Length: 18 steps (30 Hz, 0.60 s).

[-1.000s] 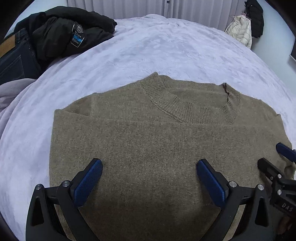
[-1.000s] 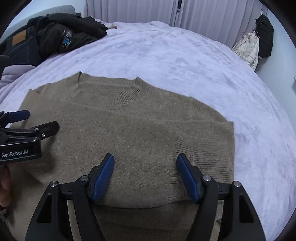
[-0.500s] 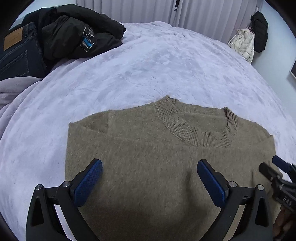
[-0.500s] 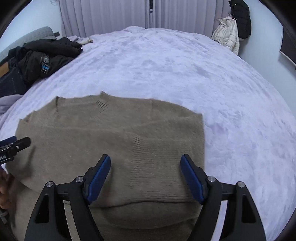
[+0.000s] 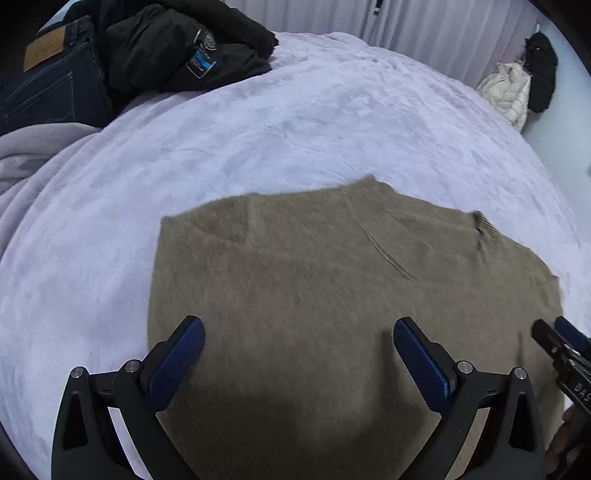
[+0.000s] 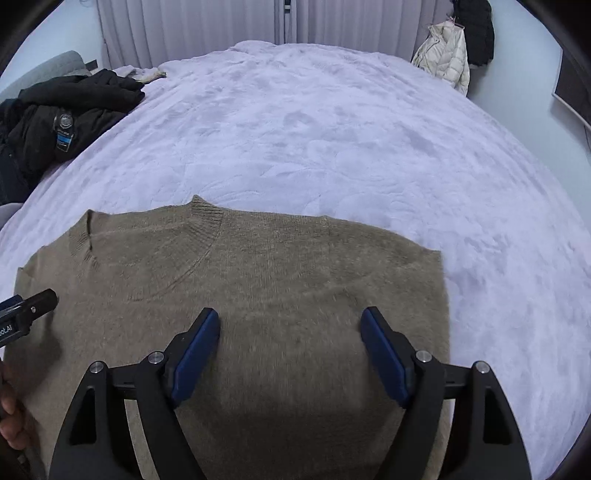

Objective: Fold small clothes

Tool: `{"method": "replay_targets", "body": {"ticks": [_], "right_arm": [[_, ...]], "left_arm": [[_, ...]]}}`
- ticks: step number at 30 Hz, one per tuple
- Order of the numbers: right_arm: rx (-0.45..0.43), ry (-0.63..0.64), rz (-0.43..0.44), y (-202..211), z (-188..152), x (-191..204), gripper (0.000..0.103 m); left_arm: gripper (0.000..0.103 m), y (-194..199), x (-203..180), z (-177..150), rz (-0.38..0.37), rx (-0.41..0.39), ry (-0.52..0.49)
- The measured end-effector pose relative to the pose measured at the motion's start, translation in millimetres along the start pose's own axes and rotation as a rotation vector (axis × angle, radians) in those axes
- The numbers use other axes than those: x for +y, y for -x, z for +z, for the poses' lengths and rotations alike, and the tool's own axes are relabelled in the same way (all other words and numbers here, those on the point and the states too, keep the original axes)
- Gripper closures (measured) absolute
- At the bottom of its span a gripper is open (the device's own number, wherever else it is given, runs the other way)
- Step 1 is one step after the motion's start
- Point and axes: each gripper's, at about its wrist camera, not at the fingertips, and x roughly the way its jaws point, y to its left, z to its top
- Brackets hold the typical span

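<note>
A pale lilac plush bedspread (image 6: 332, 122) fills both views, with grey curtains (image 6: 207, 29) behind it. On its near part lies an olive-brown knit sweater (image 6: 258, 295), folded into a broad rectangle. The right wrist view shows its ribbed collar (image 6: 205, 218) clearly at the far edge; the left wrist view is blurred there and shows only a scrap of ribbing at the far right. A heap of black clothing (image 5: 173, 51) sits at the bed's far left, and only the left view shows dark jeans (image 5: 44, 88) with a tan patch beside it. A cream puffer jacket (image 6: 443, 55) hangs at the far right. The left gripper (image 5: 297, 332) is spread wide over the sweater, gripping nothing. The right gripper (image 6: 290, 325) is likewise wide apart and empty above the sweater.
</note>
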Motion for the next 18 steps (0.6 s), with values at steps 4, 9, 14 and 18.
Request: {"method": "replay_targets", "body": {"ticks": [4,9,14,18], "right_arm": [[0.04,0.098,0.043,11.3,-39.7,17.5,0.021],[-0.015,0.07,-0.093,40.4,-61.4,-21.6,0.021],[-0.033,0.003,0.05,78.4,-75.9,-16.0,0.019],[0.03,0.193,0.058,62.7,-104.8,38.9,0.019]], "left_arm": [[0.0,4.8,-12.5,-39.0,0.059,-0.003,-0.145],[0.0,48.4,14.8,-51.5,0.103,-0.066,-0.101],[0.0,56.9,-18.6,-80.1,-0.065,-0.011,-0.132],[0.0,36.4,-40.5,-103.3,0.041,0.009,-0.232]]}}
